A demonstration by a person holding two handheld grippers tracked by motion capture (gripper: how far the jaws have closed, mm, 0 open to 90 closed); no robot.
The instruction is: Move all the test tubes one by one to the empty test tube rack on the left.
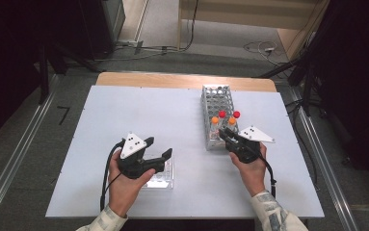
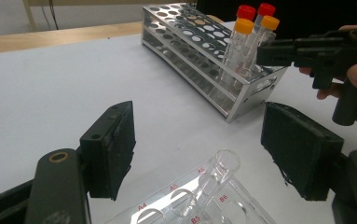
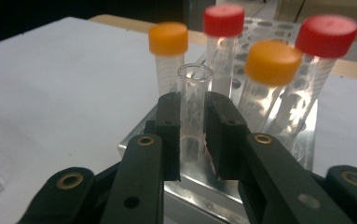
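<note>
In the right gripper view we see the right gripper [image 3: 193,135] nearest us, its two black jaws pressed against the sides of an open glass tube [image 3: 194,105], so we record it as clamped on that tube. The tube stands upright at the near end of the metal rack [image 3: 302,140], its uncapped mouth showing above the pads. Just behind it stand four capped tubes in the same rack: two with orange caps [image 3: 168,38] and two with red caps [image 3: 223,19]. From the high view we note the rack [image 1: 216,101] lying lengthwise on the right half of the white table [image 1: 138,110], with the right gripper [image 1: 225,134] at its near end and the capped tubes clustered there. The left gripper [image 1: 160,148] hovers over the near left part of the table, well apart from the metal rack. Its jaws stand wide apart with nothing between them, as the left gripper view confirms [image 2: 195,149]. Below it sits a clear plastic rack [image 2: 241,200] with red labelled positions; one empty glass tube [image 2: 216,175] leans tilted in it.
</note>
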